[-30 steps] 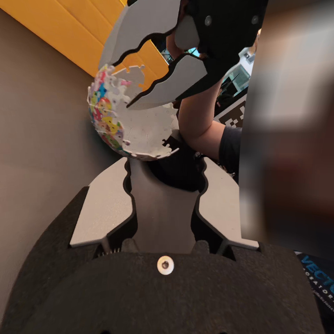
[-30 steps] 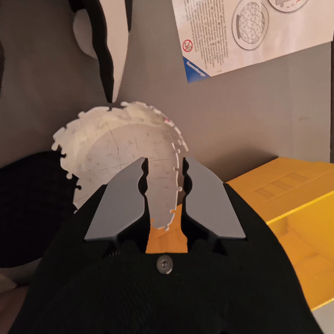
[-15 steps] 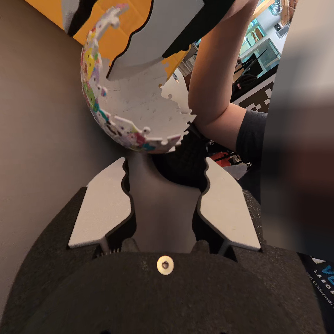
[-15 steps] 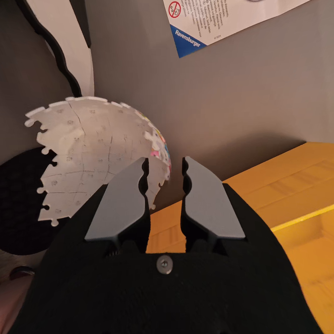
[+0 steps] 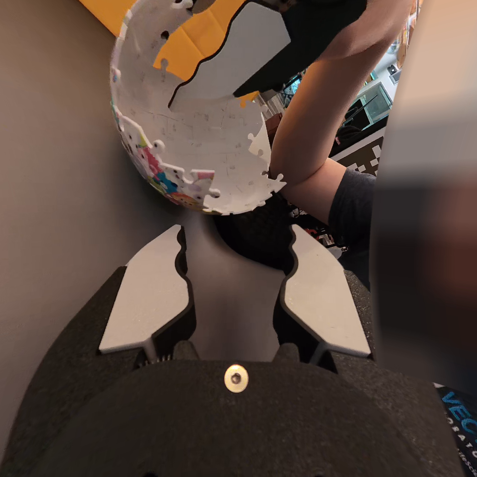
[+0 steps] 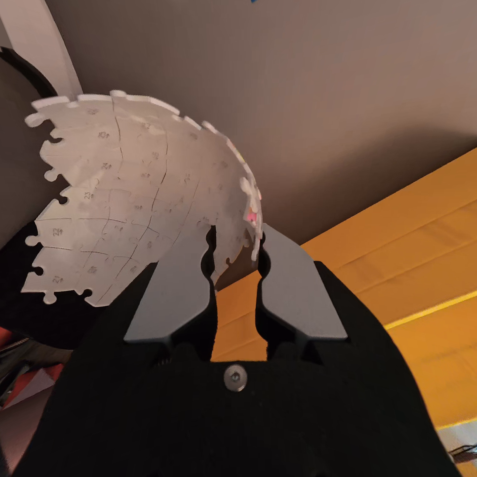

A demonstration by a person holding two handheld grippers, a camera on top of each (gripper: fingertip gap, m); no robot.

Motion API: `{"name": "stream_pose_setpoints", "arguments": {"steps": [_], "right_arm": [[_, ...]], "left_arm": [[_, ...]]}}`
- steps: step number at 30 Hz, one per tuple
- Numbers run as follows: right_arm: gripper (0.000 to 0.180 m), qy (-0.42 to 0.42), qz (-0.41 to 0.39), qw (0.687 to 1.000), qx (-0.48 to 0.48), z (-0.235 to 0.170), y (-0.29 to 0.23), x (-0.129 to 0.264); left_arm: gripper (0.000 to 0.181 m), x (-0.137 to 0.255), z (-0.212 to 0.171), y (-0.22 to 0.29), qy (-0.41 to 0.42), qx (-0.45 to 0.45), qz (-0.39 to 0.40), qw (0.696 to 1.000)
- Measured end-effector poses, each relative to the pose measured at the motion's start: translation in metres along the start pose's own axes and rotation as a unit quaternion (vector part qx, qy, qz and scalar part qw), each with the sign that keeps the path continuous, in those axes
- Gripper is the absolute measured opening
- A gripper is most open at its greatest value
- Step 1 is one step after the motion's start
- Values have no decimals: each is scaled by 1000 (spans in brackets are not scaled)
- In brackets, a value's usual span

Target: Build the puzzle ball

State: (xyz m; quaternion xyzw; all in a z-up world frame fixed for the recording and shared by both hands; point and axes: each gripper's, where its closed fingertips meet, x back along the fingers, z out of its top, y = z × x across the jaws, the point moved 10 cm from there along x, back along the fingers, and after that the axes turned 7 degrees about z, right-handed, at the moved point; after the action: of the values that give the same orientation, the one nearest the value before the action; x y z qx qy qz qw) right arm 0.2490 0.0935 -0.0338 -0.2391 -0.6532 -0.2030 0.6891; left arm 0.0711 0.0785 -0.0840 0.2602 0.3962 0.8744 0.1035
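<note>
The partly built puzzle ball (image 5: 206,144) is a curved shell, white inside with a colourful printed outside. It hangs in the air just above and ahead of my left gripper (image 5: 236,228), which is open and empty, with a small gap between them. My right gripper (image 6: 237,228) is shut on the shell's rim (image 6: 254,232), one finger inside the shell and one outside. The shell's white inner face (image 6: 134,201) fills the left of the right wrist view. The right gripper's finger (image 5: 232,59) shows inside the shell in the left wrist view.
A yellow box (image 6: 387,258) lies on the grey table (image 6: 309,103) and also shows behind the shell (image 5: 185,54). A person's bare arm (image 5: 322,116) reaches in from the right. A black rounded object (image 5: 253,240) sits below the shell.
The right gripper has turned the shell and brought it down and closer to the left gripper. The paper sheet has slid out of the right wrist view. The left gripper has stayed open.
</note>
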Motion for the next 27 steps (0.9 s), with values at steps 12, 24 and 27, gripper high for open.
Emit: {"name": "stream_pose_setpoints", "arguments": {"steps": [12,24,27], "right_arm": [[27,8,46,997,-55,5,-8,0],[27,35,74,996,-47,31,-19,2],[27,34,86,995,-37,44,-27,0]], "left_arm": [[69,-2,-3,5,24,25,5,999],[69,24,-23,5,64,51,4,997],[69,38,-35,5,80,63,8,995]]}}
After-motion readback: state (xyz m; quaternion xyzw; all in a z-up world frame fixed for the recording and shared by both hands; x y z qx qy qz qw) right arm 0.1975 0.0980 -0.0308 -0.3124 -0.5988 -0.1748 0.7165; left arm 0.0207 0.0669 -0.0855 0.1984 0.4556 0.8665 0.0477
